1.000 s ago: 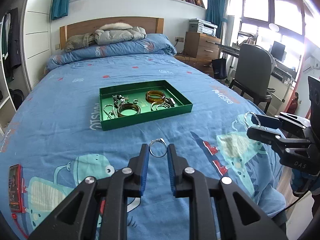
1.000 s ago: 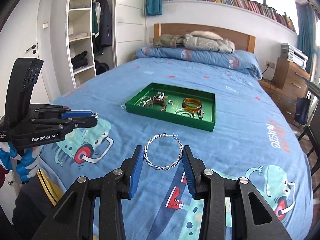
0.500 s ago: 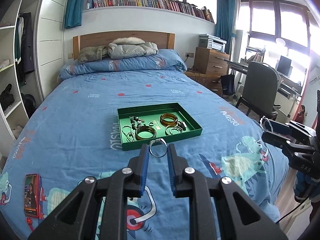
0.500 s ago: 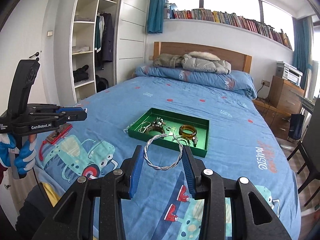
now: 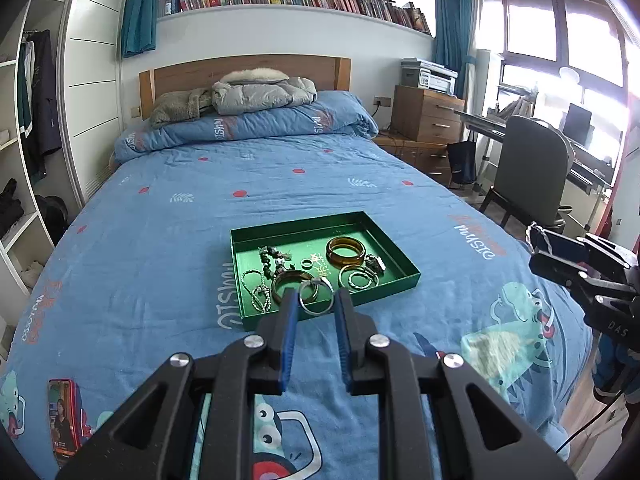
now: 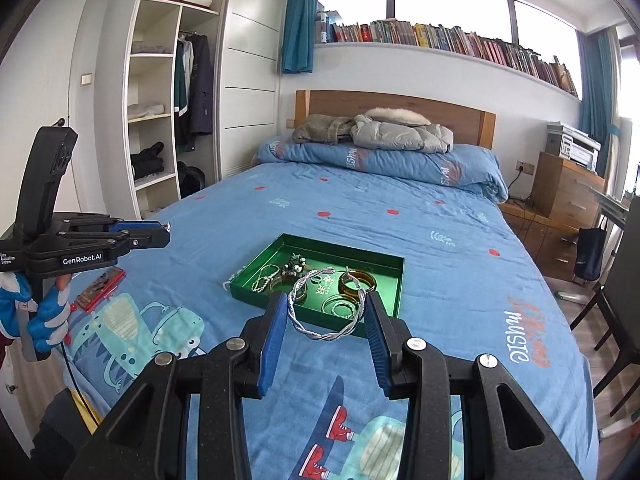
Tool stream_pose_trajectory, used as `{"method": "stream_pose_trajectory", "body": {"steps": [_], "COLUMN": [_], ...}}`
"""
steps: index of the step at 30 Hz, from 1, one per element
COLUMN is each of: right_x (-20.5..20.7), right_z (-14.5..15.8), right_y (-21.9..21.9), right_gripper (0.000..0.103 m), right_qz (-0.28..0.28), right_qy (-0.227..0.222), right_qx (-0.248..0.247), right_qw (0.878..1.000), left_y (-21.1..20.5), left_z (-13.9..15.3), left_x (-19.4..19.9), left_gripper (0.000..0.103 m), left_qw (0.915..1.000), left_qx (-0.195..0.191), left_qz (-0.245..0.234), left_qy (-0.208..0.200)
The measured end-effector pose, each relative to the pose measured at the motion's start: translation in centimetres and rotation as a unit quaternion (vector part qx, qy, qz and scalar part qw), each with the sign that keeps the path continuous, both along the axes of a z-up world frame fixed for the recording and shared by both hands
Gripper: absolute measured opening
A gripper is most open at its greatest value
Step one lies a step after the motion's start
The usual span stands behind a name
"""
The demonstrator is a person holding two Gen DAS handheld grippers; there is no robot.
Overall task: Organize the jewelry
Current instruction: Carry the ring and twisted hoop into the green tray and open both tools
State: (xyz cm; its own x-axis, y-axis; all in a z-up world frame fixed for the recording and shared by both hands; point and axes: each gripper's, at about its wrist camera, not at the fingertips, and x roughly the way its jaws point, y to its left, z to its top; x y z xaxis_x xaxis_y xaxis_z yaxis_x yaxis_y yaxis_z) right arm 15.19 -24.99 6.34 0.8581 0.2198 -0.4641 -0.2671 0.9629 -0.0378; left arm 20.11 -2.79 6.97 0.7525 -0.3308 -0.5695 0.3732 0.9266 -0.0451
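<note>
**Two hoops held, tray ahead at 12 o'clock**

Left gripper clamped on a small silver ring; right gripper clamped on a twisted silver hoop. Green tray sits on the bed, well apart from both, already crowded with bangles. Advice: bring each piece low over bare tray floor around 12 o'clock, then ease the fingers apart so neither piece bounces out.

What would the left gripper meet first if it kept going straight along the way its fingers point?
Probably the near wall of the green tray, since the left gripper, shut on a silver ring, points at it. Depth is uncertain.
</note>
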Motion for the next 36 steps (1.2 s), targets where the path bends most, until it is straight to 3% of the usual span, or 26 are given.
{"method": "stream_pose_trajectory", "body": {"steps": [22,36], "right_x": [15.4,26.9], "right_z": [-8.1,-12.9], "right_y": [-0.1,-0.1], "right_gripper": [0.039,0.039], "right_qz": [-0.012,-0.041], "right_qy": [0.080,0.145], "right_qx": [0.032,0.063], "right_qw": [0.996,0.987], "left_y": [-2.8,-4.8], "left_z": [-10.0,-14.7], "left_x": [14.4,20.2], "left_gripper": [0.017,0.017], "left_qw": [0.9957,0.9911], "left_qx": [0.008,0.040], "left_qz": [0.010,0.026], "left_qy": [0.092,0.124]}}
